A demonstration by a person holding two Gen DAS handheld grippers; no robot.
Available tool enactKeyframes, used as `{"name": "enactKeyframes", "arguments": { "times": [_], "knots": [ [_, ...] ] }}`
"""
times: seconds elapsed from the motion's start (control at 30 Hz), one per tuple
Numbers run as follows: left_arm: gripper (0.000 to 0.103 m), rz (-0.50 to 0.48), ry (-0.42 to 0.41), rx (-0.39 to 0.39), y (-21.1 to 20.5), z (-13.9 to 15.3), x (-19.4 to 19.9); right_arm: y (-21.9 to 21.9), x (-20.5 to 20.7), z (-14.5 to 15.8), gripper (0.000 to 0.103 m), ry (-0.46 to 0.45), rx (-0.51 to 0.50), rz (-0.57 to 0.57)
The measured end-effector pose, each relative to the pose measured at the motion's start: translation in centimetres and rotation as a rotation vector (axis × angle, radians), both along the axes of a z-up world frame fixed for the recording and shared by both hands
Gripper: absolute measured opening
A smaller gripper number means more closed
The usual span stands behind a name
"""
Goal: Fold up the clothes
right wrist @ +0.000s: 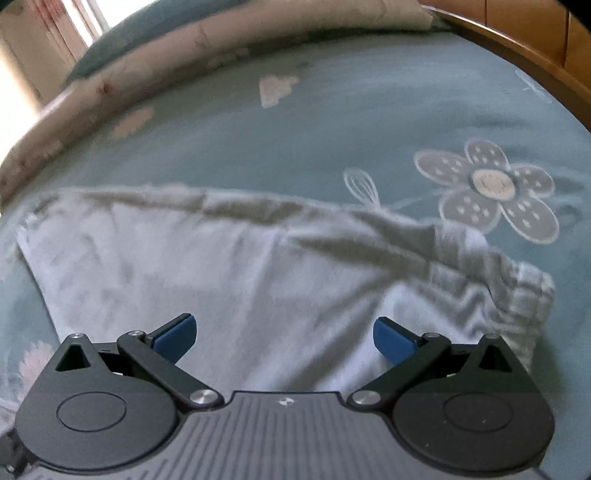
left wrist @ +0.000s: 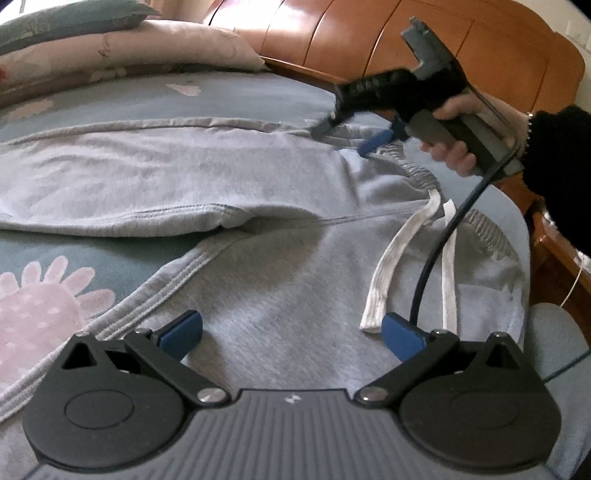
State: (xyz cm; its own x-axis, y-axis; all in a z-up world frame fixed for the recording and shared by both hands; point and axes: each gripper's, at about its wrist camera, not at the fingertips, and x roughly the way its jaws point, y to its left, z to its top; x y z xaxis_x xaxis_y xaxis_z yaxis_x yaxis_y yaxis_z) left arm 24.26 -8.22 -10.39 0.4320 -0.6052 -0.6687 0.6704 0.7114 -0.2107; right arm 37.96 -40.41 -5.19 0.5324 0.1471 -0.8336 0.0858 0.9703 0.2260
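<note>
A bed is covered by a grey-blue sheet printed with flowers. On the sheet, a grey flower with dotted petals is seen toward the headboard side, and a pink flower is seen at the opposite side. Small pale pink patches are printed farther up the sheet. A pink pillow lies along the far edge of the bed, with a dark green pillow stacked on it. A wooden headboard of curved panels stands against the bed, beside the pillows. A bright window is glimpsed beyond the pillows, blurred.
</note>
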Motion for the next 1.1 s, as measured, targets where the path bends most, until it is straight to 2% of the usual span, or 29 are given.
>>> {"name": "enactKeyframes", "arguments": {
  "times": [0.13, 0.2, 0.27, 0.4, 0.53, 0.57, 0.67, 0.77, 0.93, 1.1],
  "knots": [
    [0.102, 0.006, -0.019, 0.024, 0.0, 0.6, -0.5, -0.2, -0.7, -0.2, 0.103, 0.070, -0.096, -0.072],
    [0.102, -0.001, -0.016, 0.016, 0.2, 0.8, -0.7, -0.2, -1.4, 0.4, 0.103, 0.066, -0.119, -0.084],
    [0.102, -0.005, -0.020, 0.010, 0.2, 1.1, -0.8, 0.1, -2.4, 1.0, 0.103, 0.048, -0.092, -0.068],
    [0.102, -0.014, -0.045, 0.019, 0.0, 1.4, -1.3, 1.1, -3.7, 0.9, 0.103, 0.053, 0.022, -0.019],
    [0.102, -0.003, -0.043, 0.023, 0.1, 1.3, -1.2, 1.1, -3.0, -2.0, 0.103, 0.110, 0.043, -0.073],
    [0.102, 0.002, -0.041, 0.022, 0.2, 1.3, -1.1, 1.0, -2.9, -2.3, 0.103, 0.098, 0.030, -0.092],
    [0.102, 0.014, -0.047, 0.003, 0.6, 1.7, -1.0, 1.4, -3.2, -1.0, 0.103, 0.061, -0.050, -0.169],
    [0.102, 0.009, -0.058, -0.028, 1.2, 2.4, -1.2, 2.5, -4.7, 1.0, 0.103, 0.017, -0.073, -0.135],
    [0.102, -0.006, -0.055, -0.043, 1.2, 2.6, -1.5, 3.2, -8.2, 3.5, 0.103, -0.023, -0.064, -0.091],
    [0.102, -0.048, -0.062, -0.050, 0.6, 2.8, -2.1, 2.7, -11.5, 3.1, 0.103, -0.003, -0.027, -0.087]
  ]
}}
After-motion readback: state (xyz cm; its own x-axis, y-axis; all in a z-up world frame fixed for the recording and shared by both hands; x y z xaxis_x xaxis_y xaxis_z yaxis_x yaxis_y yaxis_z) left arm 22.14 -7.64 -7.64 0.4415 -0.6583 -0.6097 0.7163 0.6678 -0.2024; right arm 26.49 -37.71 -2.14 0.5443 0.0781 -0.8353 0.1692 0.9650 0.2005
